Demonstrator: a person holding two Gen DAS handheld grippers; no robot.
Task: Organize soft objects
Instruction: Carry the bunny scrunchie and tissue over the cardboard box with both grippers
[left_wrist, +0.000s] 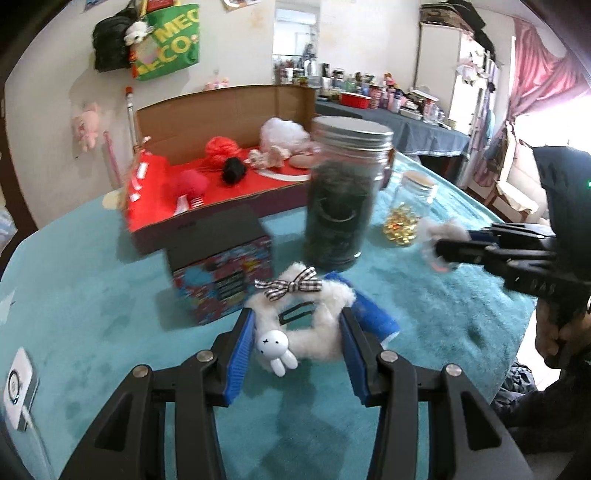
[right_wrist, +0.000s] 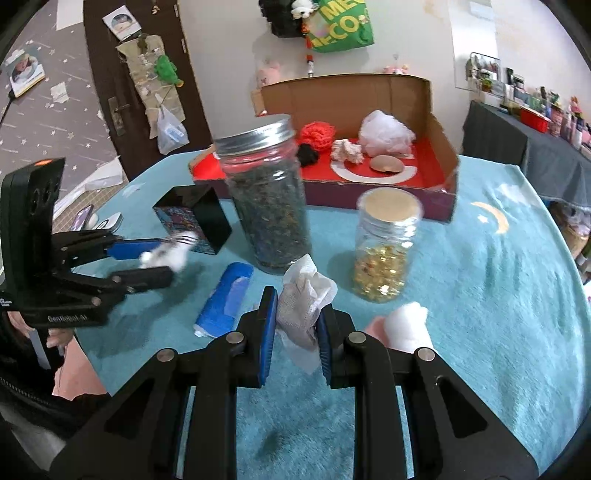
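My left gripper (left_wrist: 297, 325) is shut on a white fluffy scrunchie (left_wrist: 325, 332) with a checked bow and a small bunny charm, held above the teal cloth. It also shows in the right wrist view (right_wrist: 168, 256). My right gripper (right_wrist: 295, 317) is shut on a crumpled white-grey sachet (right_wrist: 304, 299). The open cardboard box (right_wrist: 439, 147) with a red floor holds a red pompom, a black pompom, a white mesh puff (right_wrist: 386, 134) and other soft items. A white-and-pink soft piece (right_wrist: 408, 326) lies to the right of my right gripper.
A tall metal-lidded jar of dark leaves (right_wrist: 267, 195) and a small jar of gold pieces (right_wrist: 384, 251) stand in front of the box. A colourful black-topped box (right_wrist: 194, 221) and a blue roll (right_wrist: 227, 299) lie on the left of the teal cloth (right_wrist: 498, 295).
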